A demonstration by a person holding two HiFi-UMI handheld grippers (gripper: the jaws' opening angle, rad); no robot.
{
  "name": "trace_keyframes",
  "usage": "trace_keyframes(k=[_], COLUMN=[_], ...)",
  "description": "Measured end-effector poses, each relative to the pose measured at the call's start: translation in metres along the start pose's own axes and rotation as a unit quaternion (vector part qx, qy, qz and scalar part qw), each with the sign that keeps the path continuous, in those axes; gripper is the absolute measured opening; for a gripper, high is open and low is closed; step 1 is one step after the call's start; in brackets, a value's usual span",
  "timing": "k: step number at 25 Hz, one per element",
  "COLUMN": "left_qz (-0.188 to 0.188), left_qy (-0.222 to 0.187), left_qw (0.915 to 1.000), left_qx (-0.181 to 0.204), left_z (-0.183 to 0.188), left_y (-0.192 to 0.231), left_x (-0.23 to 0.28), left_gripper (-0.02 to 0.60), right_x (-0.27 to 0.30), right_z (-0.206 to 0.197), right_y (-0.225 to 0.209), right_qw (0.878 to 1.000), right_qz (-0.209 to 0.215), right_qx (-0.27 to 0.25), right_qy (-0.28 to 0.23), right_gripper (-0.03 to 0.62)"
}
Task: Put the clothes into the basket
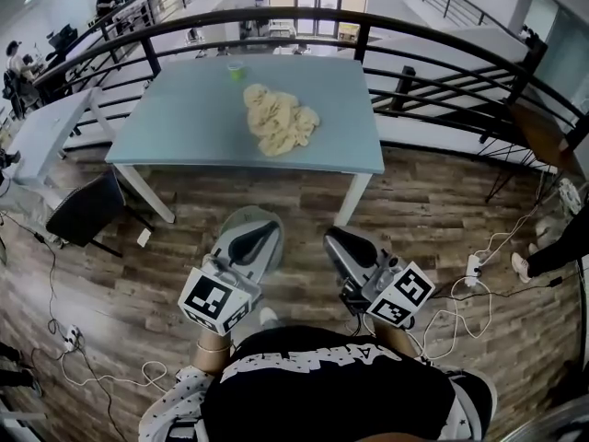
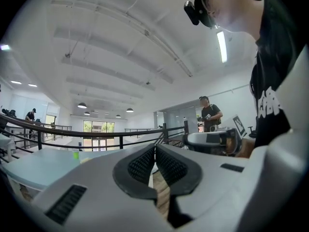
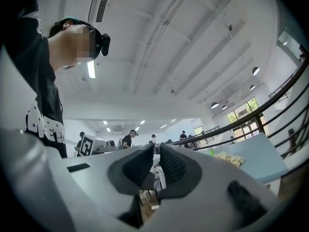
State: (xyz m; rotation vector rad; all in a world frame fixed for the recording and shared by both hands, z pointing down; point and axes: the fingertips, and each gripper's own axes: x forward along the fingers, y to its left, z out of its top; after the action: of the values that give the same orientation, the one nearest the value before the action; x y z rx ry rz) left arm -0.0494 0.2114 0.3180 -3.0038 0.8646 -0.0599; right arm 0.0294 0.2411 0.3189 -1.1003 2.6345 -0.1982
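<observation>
A crumpled pale yellow cloth (image 1: 279, 118) lies on the light blue table (image 1: 184, 118), right of its middle. The same cloth (image 3: 229, 158) shows small at the right of the right gripper view. No basket shows in any view. My left gripper (image 1: 256, 221) and right gripper (image 1: 331, 238) are held side by side over the wooden floor, short of the table's near edge and apart from the cloth. The left gripper's (image 2: 155, 151) jaws are pressed together with nothing between them. The right gripper's (image 3: 157, 153) jaws are also shut and hold nothing.
A small green cup (image 1: 236, 70) stands at the table's far edge. A black railing (image 1: 405, 40) curves behind the table. A black chair (image 1: 87, 208) stands at the left, and cables with a power strip (image 1: 474, 265) lie on the floor at the right. Other people stand far off.
</observation>
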Motion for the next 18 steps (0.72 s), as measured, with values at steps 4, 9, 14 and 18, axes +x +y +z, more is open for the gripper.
trace_keyframes(k=[4,9,14,18], left_qz=[0.012,0.009,0.003,-0.004], left_qy=[-0.009,-0.012,-0.008,-0.009], left_qw=[0.9999,0.9998,0.9997,0.9997], left_qx=[-0.003,-0.013,-0.021,-0.022], left_z=[-0.001,-0.004,-0.013,-0.017], left_y=[0.025,0.051,0.073,0.086], left_x=[-0.001,-0.001,0.001,0.006], left_gripper=[0.015,0.015,0.015,0.015], right_x=[0.02,0.042,0.06,0.069], right_z=[-0.003,-0.011,-0.018,-0.022], right_y=[-0.007,-0.017,-0.022,-0.03], right_qw=[1.0,1.0,1.0,0.999], right_qz=[-0.002,-0.014,-0.022,-0.038], right_qx=[0.004,0.014,0.016,0.015], right_qy=[0.001,0.004,0.011,0.016], right_gripper=[0.032,0.034,0.034,0.034])
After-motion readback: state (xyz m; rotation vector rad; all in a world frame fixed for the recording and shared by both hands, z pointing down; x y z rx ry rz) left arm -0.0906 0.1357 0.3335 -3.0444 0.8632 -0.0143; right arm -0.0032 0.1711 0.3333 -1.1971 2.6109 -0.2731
